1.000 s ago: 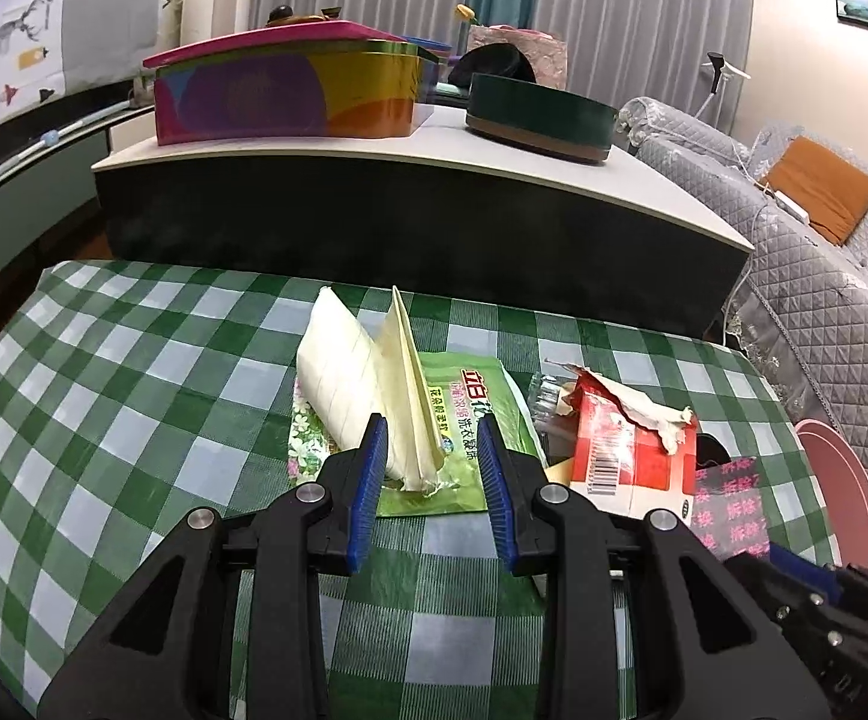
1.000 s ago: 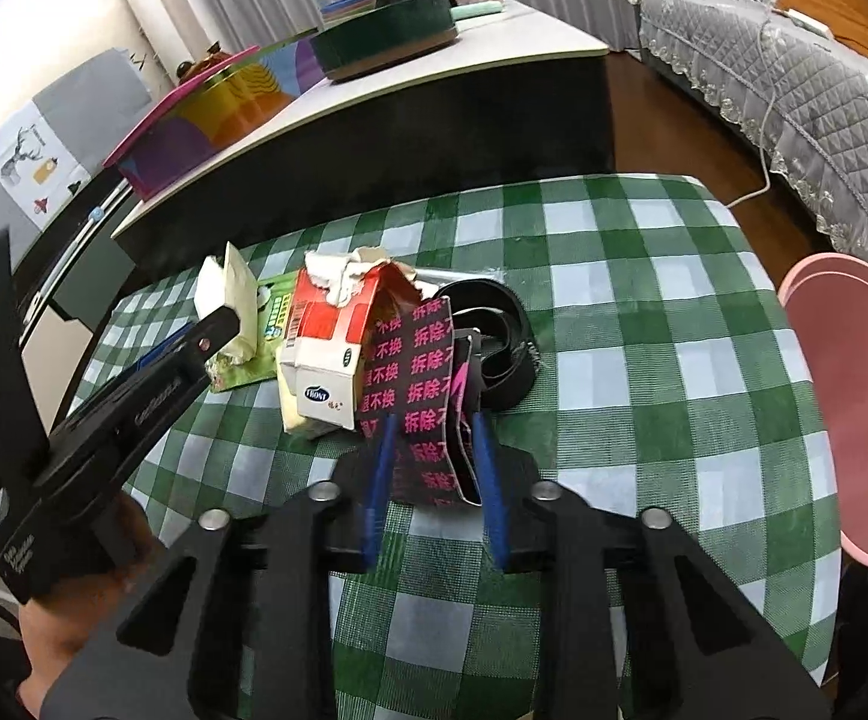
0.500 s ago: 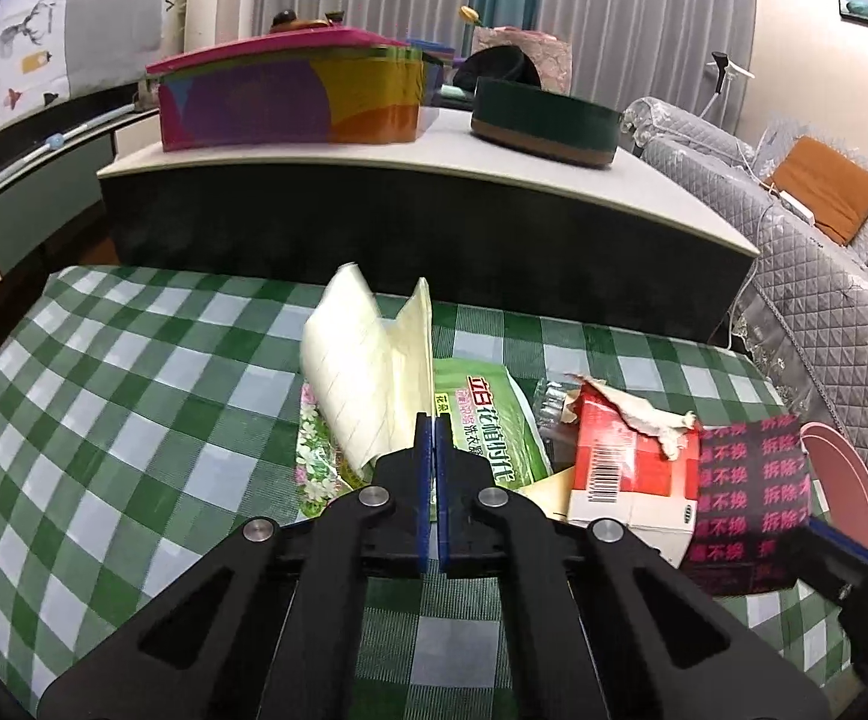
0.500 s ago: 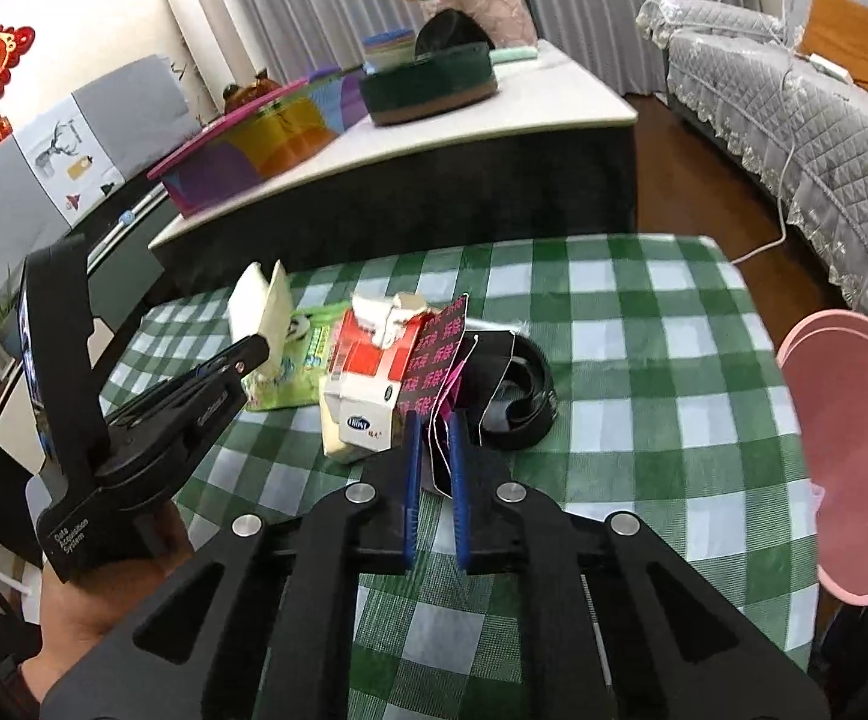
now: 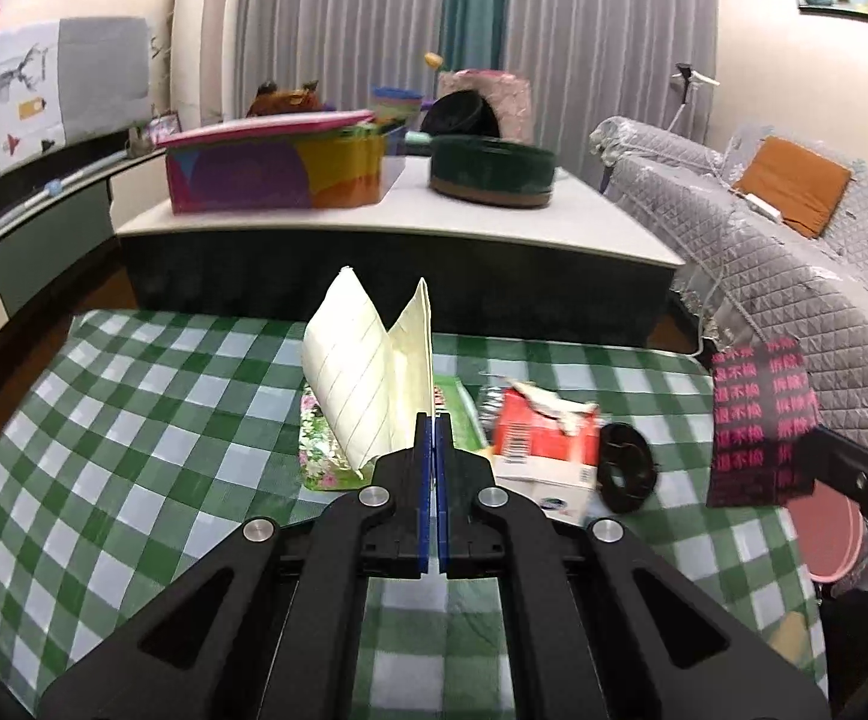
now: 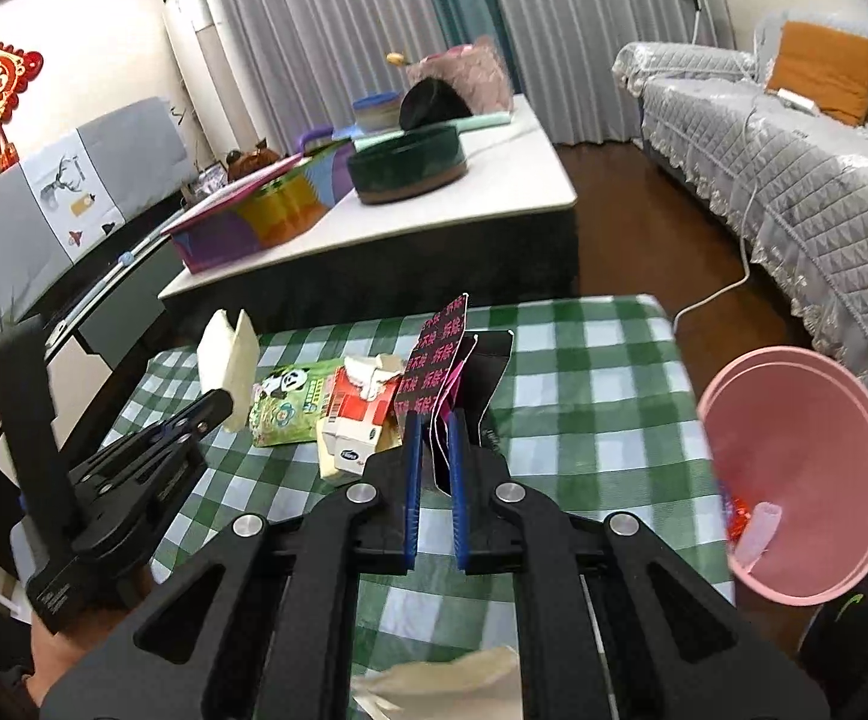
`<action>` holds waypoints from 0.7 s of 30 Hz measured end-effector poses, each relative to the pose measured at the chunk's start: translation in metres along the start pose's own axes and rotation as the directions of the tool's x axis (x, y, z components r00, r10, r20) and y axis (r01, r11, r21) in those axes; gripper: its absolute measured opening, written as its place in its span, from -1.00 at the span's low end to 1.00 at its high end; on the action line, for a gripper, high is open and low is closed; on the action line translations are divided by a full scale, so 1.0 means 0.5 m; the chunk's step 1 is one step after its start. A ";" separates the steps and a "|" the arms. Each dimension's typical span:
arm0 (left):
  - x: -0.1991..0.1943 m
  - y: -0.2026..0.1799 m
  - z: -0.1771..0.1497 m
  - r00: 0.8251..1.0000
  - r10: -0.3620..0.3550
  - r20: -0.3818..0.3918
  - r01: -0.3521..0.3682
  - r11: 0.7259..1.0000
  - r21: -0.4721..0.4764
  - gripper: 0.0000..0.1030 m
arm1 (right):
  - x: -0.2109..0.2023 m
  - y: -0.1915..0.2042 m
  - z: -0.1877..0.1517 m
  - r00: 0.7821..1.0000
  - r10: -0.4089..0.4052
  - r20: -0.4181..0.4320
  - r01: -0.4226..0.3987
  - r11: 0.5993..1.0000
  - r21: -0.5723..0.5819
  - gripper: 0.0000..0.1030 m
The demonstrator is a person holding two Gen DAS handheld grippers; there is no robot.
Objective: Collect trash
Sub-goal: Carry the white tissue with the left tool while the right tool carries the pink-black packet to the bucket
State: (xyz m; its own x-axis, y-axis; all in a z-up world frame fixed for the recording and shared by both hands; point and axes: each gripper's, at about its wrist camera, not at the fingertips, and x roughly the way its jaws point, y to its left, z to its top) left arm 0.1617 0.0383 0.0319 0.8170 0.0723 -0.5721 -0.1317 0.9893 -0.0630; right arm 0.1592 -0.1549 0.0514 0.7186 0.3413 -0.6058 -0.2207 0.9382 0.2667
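Both pieces of trash are up off the bench [image 5: 134,420] now, where a second ago they lay on it with the jaws open around them. The left hand-held gripper [image 5: 433,420] is clamped on the folded paper [image 5: 368,378]; the right hand-held gripper [image 6: 434,420] pinches the black-and-pink wrapper [image 6: 434,360]. The pink bin [image 6: 794,480] sits just right of the bench. Best to swing each piece over the rim before letting go, right one first, keeping clear of the carton [image 6: 356,414].
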 end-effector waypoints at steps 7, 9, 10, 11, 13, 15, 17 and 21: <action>-0.066 -0.035 -0.014 0.999 -0.041 0.025 0.040 0.999 0.029 -0.98 | -0.051 -0.021 -0.002 0.998 -0.050 0.045 0.051 0.998 -0.029 -0.83; -0.078 -0.046 -0.018 0.998 -0.053 0.030 0.052 0.998 0.040 -0.98 | -0.062 -0.027 -0.002 0.997 -0.061 0.055 0.063 0.998 -0.031 -0.83; -0.084 -0.051 -0.020 0.998 -0.061 0.031 0.060 0.997 0.044 -0.98 | -0.066 -0.030 -0.003 0.996 -0.064 0.058 0.066 0.997 -0.030 -0.83; -0.088 -0.055 -0.023 0.997 -0.065 0.032 0.064 0.997 0.049 -0.98 | -0.070 -0.034 -0.004 0.996 -0.068 0.061 0.070 0.997 -0.027 -0.83; -0.096 -0.066 -0.027 0.996 -0.075 0.037 0.073 0.995 0.064 -0.98 | -0.079 -0.042 -0.005 0.995 -0.075 0.068 0.077 0.997 -0.023 -0.83; -0.101 -0.073 -0.029 0.996 -0.086 0.040 0.083 0.994 0.071 -0.98 | -0.088 -0.047 -0.003 0.994 -0.080 0.075 0.081 0.996 -0.020 -0.83; -0.104 -0.082 -0.030 0.994 -0.096 0.041 0.093 0.992 0.079 -0.98 | -0.095 -0.048 -0.005 0.993 -0.085 0.082 0.086 0.996 -0.017 -0.83; -0.111 -0.099 -0.033 0.992 -0.121 0.045 0.117 0.990 0.084 -0.98 | -0.105 -0.057 -0.006 0.990 -0.102 0.093 0.103 0.995 -0.009 -0.83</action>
State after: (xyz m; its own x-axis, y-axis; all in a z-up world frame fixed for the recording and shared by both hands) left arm 0.1134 -0.0168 0.0534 0.8513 -0.0423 -0.5230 0.0122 0.9981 -0.0609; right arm 0.1259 -0.1992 0.0734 0.7955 0.2375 -0.5575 -0.1516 0.9688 0.1963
